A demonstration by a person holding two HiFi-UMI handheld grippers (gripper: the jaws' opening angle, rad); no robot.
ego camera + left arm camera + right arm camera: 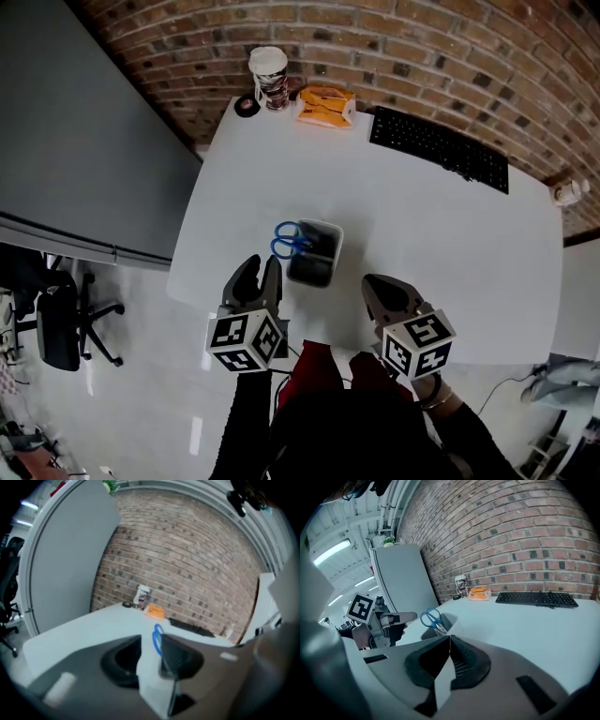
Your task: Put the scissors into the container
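Head view: scissors [291,240] rest handles-up in the container [336,242] mid-desk [422,216], task seemingly done. The left claw [260,272], at the container's 7 o'clock, gapes wide and empty.

Left gripper view: nothing sits between the jaws.

Right gripper view: the right claw [449,637] is closed, empty, apparently unneeded.

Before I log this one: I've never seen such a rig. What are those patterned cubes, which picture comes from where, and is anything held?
No robot: a person holds a two-jaw tool in each hand; the patterned cubes are part of those tools. One picture comes from a camera on the person's head; the other two from cameras riding on each tool, looking along its jaws. On the white table stands a grey container with blue-handled scissors in it; a keyboard, a cup and an orange packet lie farther back. The left tool, beside the container, has its jaws apart and empty; the right tool has its jaws together, holding nothing.
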